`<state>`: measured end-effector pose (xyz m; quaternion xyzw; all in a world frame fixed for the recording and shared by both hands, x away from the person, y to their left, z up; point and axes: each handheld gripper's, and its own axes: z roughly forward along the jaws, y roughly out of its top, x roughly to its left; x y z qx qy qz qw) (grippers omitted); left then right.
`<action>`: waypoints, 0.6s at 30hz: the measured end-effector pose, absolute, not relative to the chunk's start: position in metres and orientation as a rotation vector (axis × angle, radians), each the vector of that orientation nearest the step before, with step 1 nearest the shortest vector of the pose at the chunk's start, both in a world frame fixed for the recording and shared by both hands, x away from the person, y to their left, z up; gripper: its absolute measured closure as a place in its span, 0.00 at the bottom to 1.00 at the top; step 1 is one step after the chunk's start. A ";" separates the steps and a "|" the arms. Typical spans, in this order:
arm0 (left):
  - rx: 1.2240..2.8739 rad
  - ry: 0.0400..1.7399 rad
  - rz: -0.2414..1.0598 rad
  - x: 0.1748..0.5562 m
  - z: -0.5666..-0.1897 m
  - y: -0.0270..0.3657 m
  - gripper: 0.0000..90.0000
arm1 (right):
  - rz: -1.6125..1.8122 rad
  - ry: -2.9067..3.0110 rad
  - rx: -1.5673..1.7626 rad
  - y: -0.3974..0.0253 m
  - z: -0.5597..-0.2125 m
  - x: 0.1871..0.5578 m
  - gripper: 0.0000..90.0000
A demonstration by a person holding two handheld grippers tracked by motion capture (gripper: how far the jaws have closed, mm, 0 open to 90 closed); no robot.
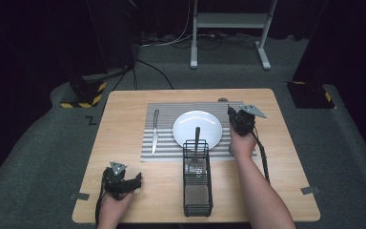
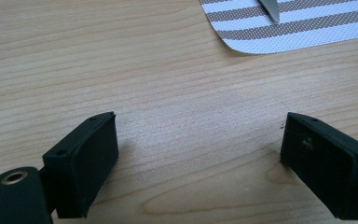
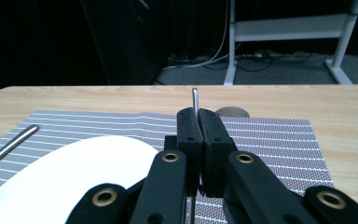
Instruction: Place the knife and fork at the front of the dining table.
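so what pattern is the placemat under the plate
Grey and white stripes on the placemat, clearest in the high view.

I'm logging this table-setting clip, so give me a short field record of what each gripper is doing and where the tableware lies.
left gripper: open, over bare table, holding nothing
right gripper: shut on a thin metal utensil, right of the plate
plate: white, centred on the striped placemat
knife: on the placemat, left of the plate
wire caddy: near edge, one utensil standing in it

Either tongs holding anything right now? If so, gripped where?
Right tongs are shut on a thin metal utensil, gripped along its shaft; which utensil cannot be told. Left tongs are open over bare table, holding nothing.
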<state>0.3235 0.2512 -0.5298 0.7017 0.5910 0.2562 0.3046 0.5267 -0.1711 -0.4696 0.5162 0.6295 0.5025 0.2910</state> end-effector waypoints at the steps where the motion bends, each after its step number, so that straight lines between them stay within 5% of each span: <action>1: 1.858 1.565 0.679 0.323 -0.530 0.251 0.12 | 1.341 1.680 1.395 -0.171 -0.471 0.530 0.98; 18: 1.858 1.565 0.678 0.324 -0.530 0.251 0.12 | 1.278 1.708 1.502 -0.168 -0.486 0.552 0.98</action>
